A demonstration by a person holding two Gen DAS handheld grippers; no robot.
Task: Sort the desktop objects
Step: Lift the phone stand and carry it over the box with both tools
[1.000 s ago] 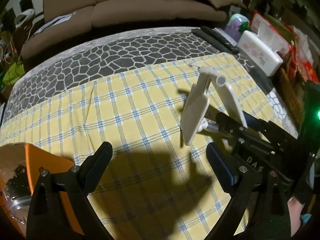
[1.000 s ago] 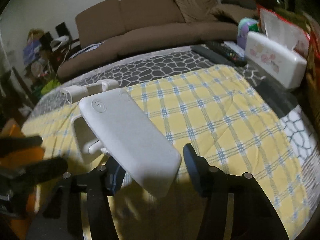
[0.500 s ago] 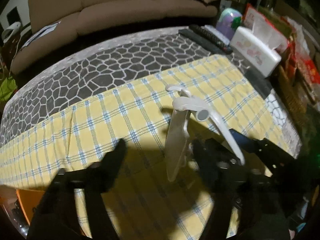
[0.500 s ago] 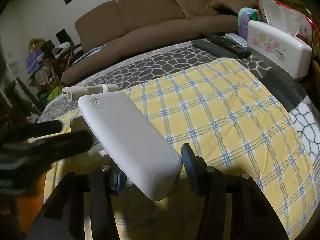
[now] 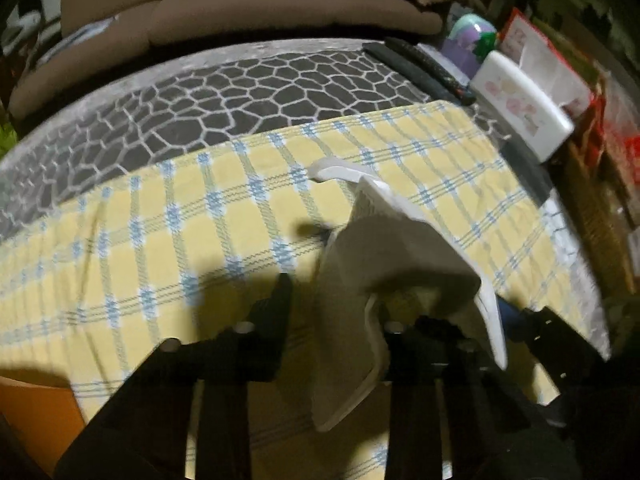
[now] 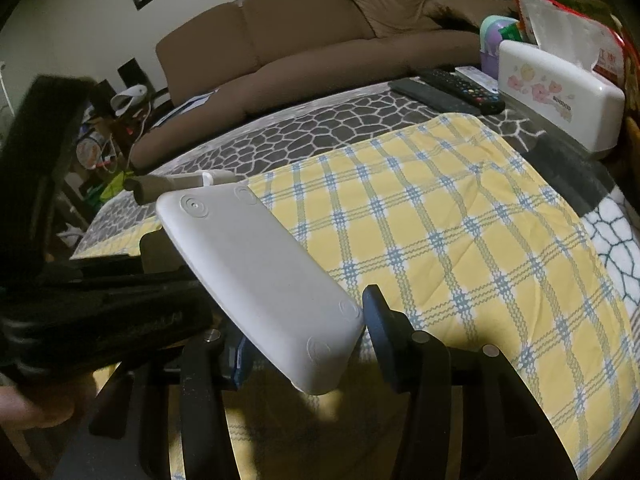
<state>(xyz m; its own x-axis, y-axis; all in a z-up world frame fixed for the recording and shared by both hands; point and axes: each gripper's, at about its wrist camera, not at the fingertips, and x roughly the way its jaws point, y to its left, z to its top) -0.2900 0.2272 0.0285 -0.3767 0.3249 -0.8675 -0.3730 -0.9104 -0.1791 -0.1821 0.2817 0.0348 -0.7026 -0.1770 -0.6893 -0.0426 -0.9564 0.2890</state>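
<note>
The white stand (image 6: pixel 256 276), a folding holder with two flat plates, hangs above the yellow checked cloth (image 6: pixel 460 240). The right claw (image 6: pixel 304 332) pinches its base plate low between its fingers. Left of it, the left claw (image 5: pixel 332 312) is closing around the other plate, contact too blurred to call. Tissue box (image 6: pixel 560 100) far ahead, to the right.

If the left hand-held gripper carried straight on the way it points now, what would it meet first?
Probably the white folding stand, whose plate already sits between the closing jaws of the left hand-held gripper. Beyond it lies only the yellow checked cloth. Blur leaves contact uncertain.
</note>
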